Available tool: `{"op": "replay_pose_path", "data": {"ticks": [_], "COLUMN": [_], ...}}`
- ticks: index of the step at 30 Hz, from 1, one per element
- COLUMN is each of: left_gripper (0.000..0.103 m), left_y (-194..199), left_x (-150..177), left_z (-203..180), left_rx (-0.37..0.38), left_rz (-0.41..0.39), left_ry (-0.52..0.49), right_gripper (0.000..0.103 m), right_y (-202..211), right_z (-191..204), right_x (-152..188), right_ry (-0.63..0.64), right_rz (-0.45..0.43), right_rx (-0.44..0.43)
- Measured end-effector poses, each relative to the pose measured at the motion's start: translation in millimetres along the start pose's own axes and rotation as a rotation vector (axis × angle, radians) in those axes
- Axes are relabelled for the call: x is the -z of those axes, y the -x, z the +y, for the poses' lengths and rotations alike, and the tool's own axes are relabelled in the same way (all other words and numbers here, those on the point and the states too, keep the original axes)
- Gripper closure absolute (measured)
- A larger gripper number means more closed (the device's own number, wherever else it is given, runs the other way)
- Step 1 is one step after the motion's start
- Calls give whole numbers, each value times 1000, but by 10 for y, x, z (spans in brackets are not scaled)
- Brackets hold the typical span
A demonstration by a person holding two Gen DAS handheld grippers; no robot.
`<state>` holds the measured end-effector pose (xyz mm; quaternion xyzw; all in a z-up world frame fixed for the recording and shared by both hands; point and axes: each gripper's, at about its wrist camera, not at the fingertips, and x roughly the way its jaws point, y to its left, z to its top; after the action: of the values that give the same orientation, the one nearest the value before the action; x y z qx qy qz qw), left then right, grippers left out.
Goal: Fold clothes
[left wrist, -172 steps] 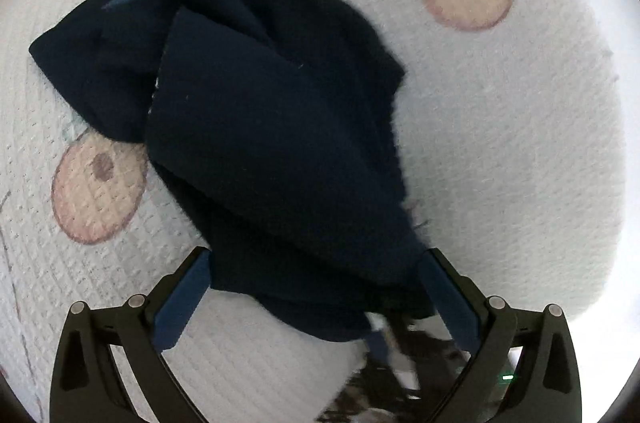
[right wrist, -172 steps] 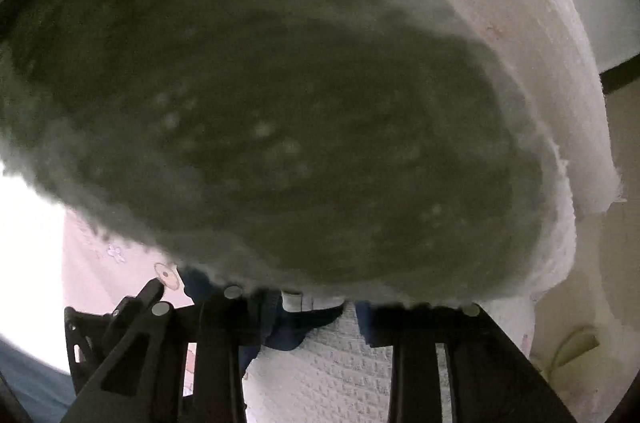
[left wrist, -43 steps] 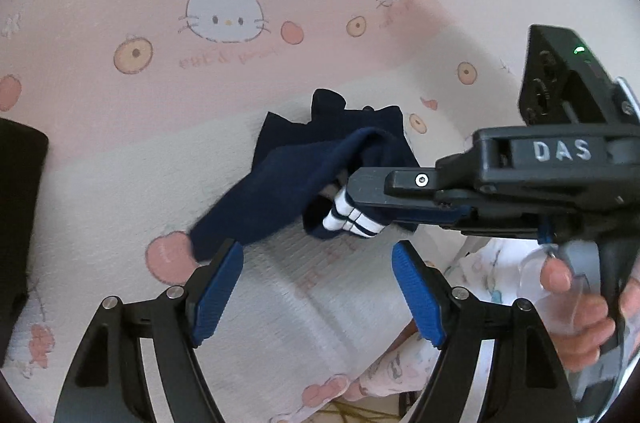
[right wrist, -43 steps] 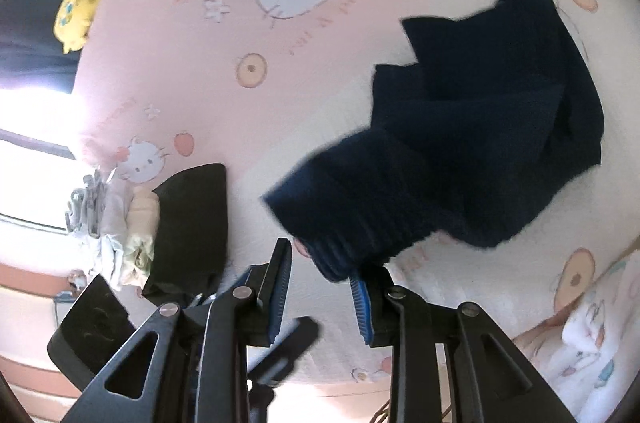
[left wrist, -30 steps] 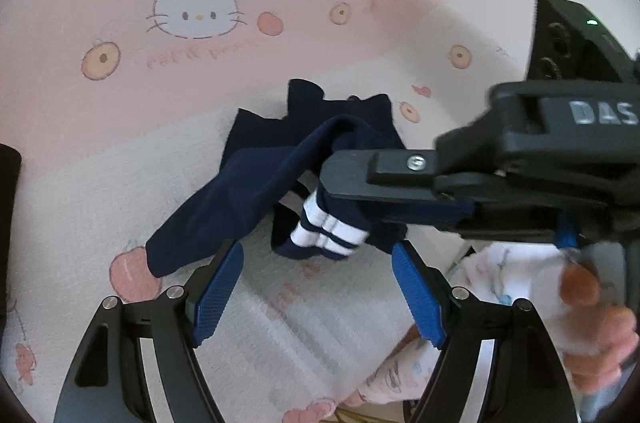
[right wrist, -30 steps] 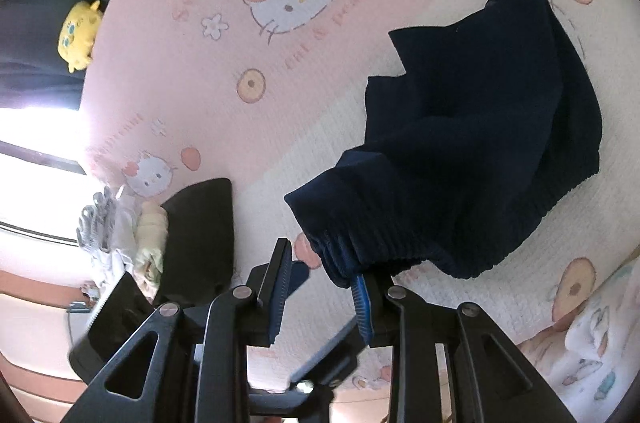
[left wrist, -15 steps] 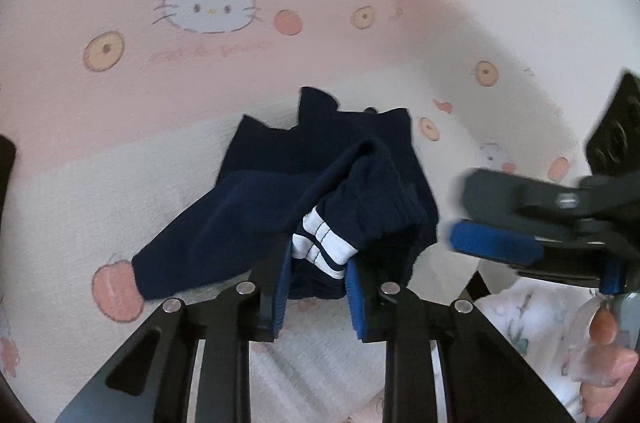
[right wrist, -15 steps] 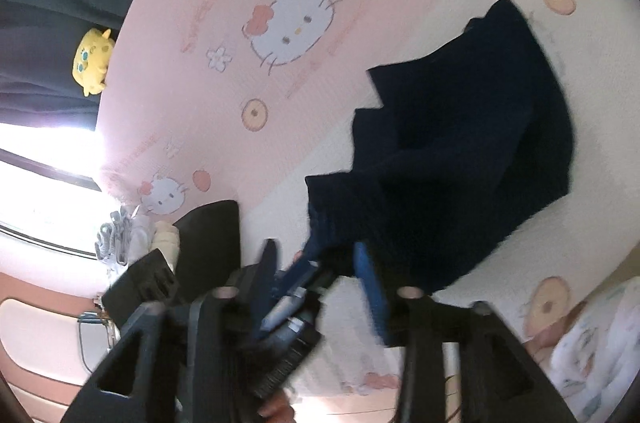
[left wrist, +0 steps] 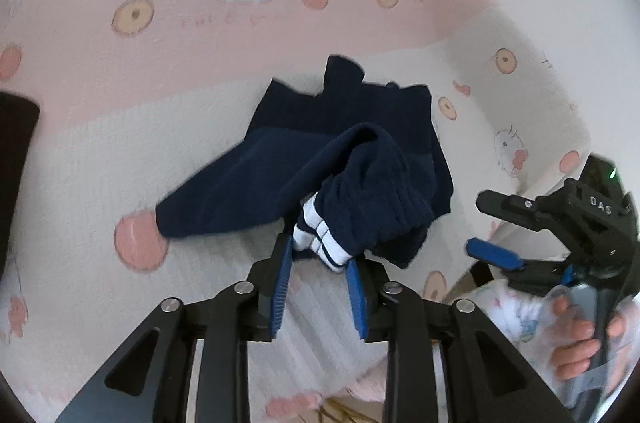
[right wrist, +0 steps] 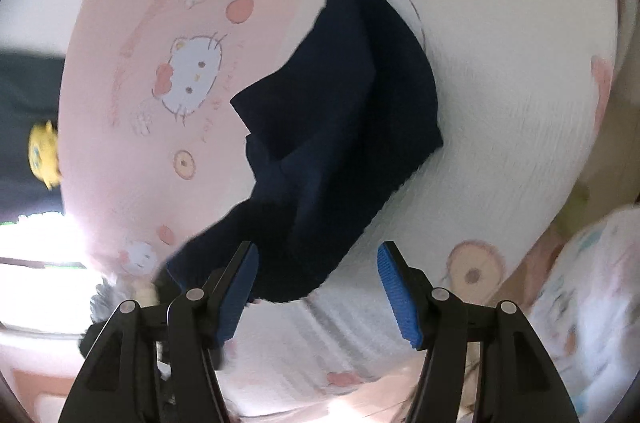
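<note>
A navy knit garment (left wrist: 340,143) lies crumpled on the bed, one sleeve stretched out to the left. Its white-striped cuff (left wrist: 320,243) is raised off the blanket between the blue pads of my left gripper (left wrist: 318,259), which press on it while the jaws are opening slightly. My right gripper (left wrist: 488,227) shows at the right of the left wrist view, away from the cloth. In the right wrist view the right gripper (right wrist: 318,251) has its jaws opening wide. The garment (right wrist: 340,95) lies beyond them, and no cloth is pinched there.
A pink and white cartoon-cat blanket (left wrist: 120,151) covers the bed. A black folded item (left wrist: 16,163) sits at its left edge. A yellow plush toy (right wrist: 44,155) rests far left. A person's hand (left wrist: 576,343) holds the right gripper's handle over pale patterned cloth (right wrist: 580,283).
The right gripper let go of the striped cuff, opened and swung off to the right. The left gripper's jaws came in from wide apart onto that cuff.
</note>
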<state>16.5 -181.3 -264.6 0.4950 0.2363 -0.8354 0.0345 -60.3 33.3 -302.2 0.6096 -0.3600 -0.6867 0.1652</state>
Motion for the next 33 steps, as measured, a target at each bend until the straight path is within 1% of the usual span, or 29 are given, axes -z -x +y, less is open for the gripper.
{"op": "replay_pose_path", "data": {"ticks": [1,2,3,4,6,8,9,11,13,15,16,20,22,25,28,29,30,31,32,33], "left_gripper": [68,64,54,42,32,31,31,31,31,31,31,31,31,31,31,31,31,31,31,31], "left_y": [32,65,116,181,257,307,300,247,179,126,88,-57,-134,-230,-318,-352,-373,-400,-424,-447], "left_x": [4,7,2,-8,-31,-60,-73,-107,-106,-103,-109,-155,-190,-222,-217,-213,-206,-200,-194,-188], "left_z": [14,29,43,65,109,182,245,347,489,607,666,796,869,1002,1054,1068,1075,1088,1100,1112], "left_rx": [9,19,33,34,33,45,38,7,16,25,17,-4,4,29,23,14,6,3,7,12], "left_rz": [1,2,-12,-31,-44,-59,-59,-43,-31,-30,-27,2,23,47,73,85,93,98,104,109], "left_ry": [10,20,22,27,40,48,55,82,133,174,195,213,232,277,273,266,264,264,268,273], "right_gripper": [34,31,31,30,30,30,30,30,30,30,30,30,30,30,32,38,42,50,62,65], "right_y": [-28,-56,-83,-121,-218,-317,-363,-440,-473,-479,-478,-499,-540,-638,-724,-747,-757,-753,-749,-744], "right_z": [-40,-68,-73,-71,-51,-30,-27,-59,-116,-158,-173,-202,-194,-113,-33,12,49,79,112,145], "right_x": [26,52,77,109,170,226,251,290,328,369,390,481,528,579,581,570,566,567,563,559], "right_ry": [-39,-73,-93,-111,-117,-119,-126,-160,-210,-255,-277,-370,-407,-404,-347,-297,-249,-206,-166,-127], "right_rz": [-1,-2,-3,1,23,49,63,79,82,78,73,48,44,55,55,44,34,24,15,6], "right_rx": [-20,-31,-34,-31,-26,-25,-25,-23,-19,-25,-34,-82,-99,-105,-62,-27,11,52,89,126]}}
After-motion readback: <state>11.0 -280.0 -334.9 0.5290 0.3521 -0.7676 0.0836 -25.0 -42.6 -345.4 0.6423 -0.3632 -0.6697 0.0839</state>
